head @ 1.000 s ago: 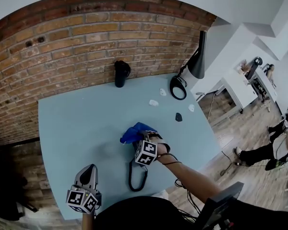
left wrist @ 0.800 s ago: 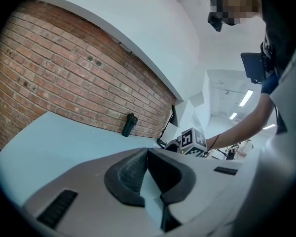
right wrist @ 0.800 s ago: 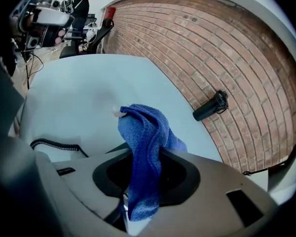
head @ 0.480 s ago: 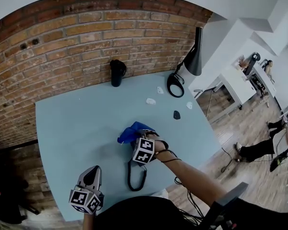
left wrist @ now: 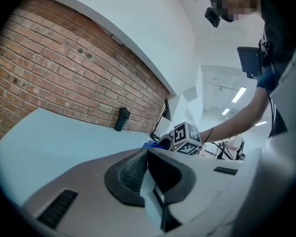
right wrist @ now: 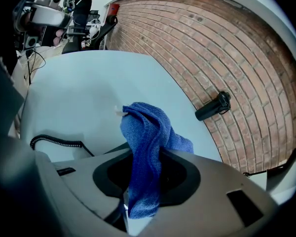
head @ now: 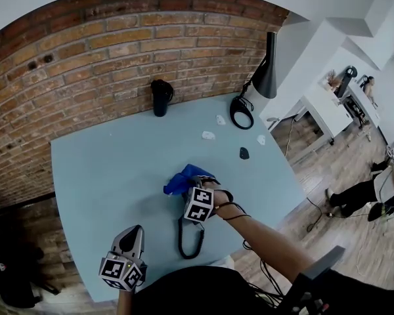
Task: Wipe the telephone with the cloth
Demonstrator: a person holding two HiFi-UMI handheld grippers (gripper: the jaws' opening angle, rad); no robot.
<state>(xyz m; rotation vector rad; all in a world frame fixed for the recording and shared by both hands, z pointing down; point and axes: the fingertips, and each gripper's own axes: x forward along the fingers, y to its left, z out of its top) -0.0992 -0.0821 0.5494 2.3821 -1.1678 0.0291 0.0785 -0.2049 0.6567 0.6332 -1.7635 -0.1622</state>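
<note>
Risks first. The right gripper (right wrist: 144,168) has its jaws clamped on one narrow fold of the cloth (right wrist: 148,127), and most of the fabric is bunched loose ahead of the tips. I judge that a hard drag could pull that fold out of the jaws, or the bunch could roll so that bare jaw rubs the phone.

- The phone sits under the right jaws. I cannot make out its body in any view; only the cord (head: 191,240) shows.
- The left gripper (left wrist: 147,157) has its jaws pressed together on nothing and is held well behind and to the left of the right jaws, off the phone. Nothing braces the phone, so a sideways stroke may slide it across the worktop (head: 111,169).
- The cord loops back from beneath the right jaws towards me. A stroke pulled backwards could catch a coil and tug the phone.

Orientation:
- The cloth's long axis follows the jaw line. One tail hangs down behind the pads, and the bulk reaches forward past the tips, towards the brick wall (head: 118,51).
- The phone's axis is not readable; the cord loop runs lengthwise back from the jaws.
</note>
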